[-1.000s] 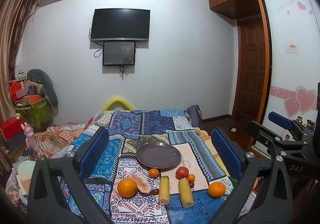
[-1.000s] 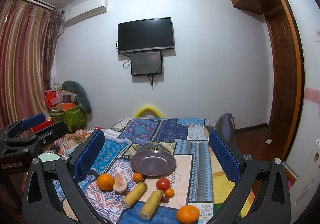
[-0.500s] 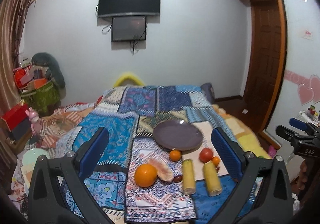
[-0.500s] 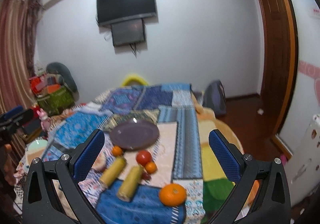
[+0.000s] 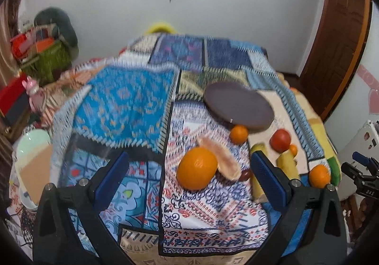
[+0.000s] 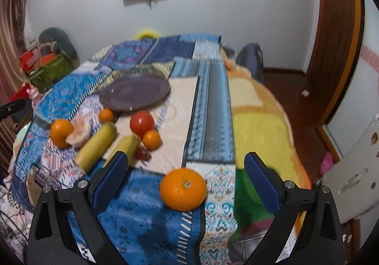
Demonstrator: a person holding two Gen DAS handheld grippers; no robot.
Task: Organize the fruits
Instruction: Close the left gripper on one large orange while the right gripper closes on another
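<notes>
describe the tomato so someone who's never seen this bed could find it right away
Start at the dark round plate on the patterned bedspread. Just in front of its near rim, on the cream patch, sits the tomato, with a small orange touching its near side. It is the only red, smooth, glossy fruit there; the round ones around it are all orange.

Open left gripper (image 5: 189, 170), large orange (image 5: 196, 168) between fingers
</notes>
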